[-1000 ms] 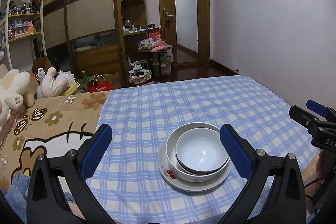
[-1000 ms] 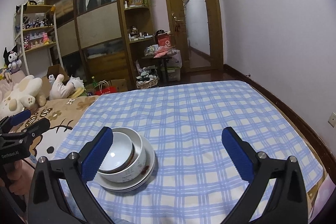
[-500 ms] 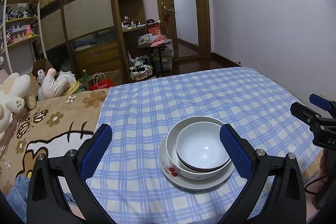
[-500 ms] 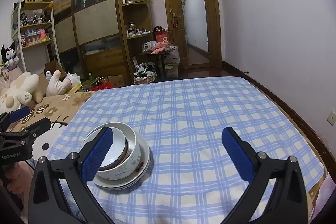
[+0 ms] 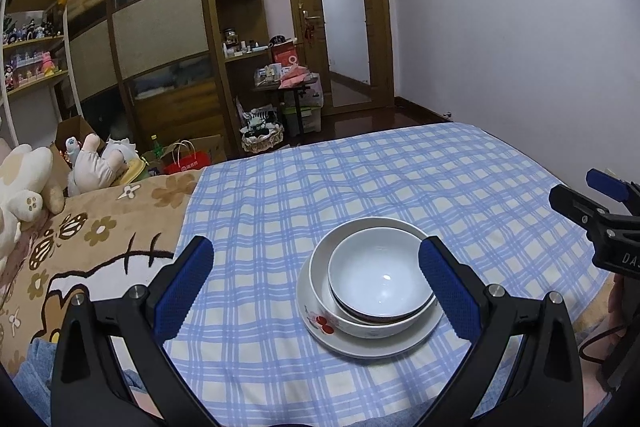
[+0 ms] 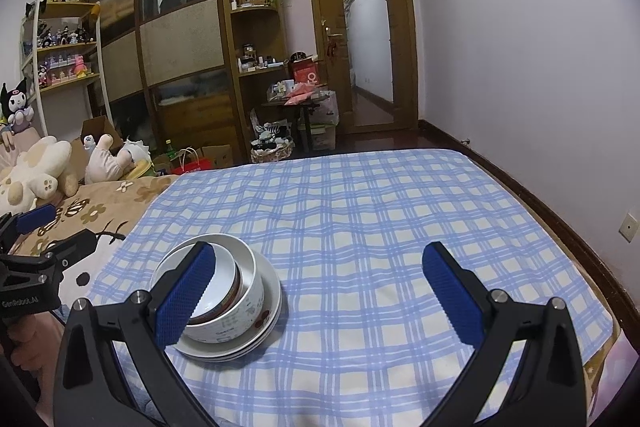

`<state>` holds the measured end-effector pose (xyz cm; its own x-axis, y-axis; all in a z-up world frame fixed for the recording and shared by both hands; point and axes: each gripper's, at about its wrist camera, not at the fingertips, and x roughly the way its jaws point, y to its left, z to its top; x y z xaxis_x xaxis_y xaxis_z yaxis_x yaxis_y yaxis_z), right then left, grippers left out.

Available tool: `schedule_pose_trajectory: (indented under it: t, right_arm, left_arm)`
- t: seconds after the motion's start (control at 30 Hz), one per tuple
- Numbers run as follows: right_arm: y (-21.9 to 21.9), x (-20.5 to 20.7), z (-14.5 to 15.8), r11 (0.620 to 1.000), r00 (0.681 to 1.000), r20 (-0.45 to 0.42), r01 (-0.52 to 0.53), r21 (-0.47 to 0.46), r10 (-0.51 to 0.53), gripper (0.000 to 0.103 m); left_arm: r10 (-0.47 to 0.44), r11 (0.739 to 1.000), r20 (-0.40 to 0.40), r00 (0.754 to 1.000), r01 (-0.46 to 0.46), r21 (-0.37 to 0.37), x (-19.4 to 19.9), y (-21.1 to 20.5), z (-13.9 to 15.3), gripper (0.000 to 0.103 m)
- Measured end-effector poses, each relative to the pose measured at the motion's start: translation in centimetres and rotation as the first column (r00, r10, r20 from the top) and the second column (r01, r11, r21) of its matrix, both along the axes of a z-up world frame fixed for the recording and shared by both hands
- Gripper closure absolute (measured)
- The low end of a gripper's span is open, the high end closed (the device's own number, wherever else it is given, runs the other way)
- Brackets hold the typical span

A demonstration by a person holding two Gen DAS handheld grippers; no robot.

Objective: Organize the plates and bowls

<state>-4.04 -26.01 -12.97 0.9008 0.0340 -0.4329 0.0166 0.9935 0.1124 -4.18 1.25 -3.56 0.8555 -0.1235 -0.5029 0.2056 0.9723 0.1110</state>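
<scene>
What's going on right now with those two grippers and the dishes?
Left gripper open, empty. Right gripper open, empty. Small bowl nested in flowered bowl on plate stack, checked cloth. Nothing in the way.

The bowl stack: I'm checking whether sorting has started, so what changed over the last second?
Only the view shifted slightly; both grippers, left and right, stayed open and empty. The small bowl still nests in the larger bowl on the plate.
</scene>
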Motion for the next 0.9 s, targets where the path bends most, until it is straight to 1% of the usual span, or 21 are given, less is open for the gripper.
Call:
schedule_pose_trajectory:
  t: [0.4,0.9]
  right_arm:
    - [-0.43,-0.26,0.06,1.000,1.000,0.009,0.023,-0.001,-0.023,0.000]
    - [-0.53,-0.30,0.04,1.000,1.000,0.010,0.029,0.000,-0.029,0.000]
  left_arm:
    - [0.000,1.000,-0.021,1.000,-0.001,-0.005,-0.05,0.04,-0.22,0.002]
    - [0.007,1.000,-0.026,1.000,-0.008,-0.009,-0.06,0.23,-0.31,0.002]
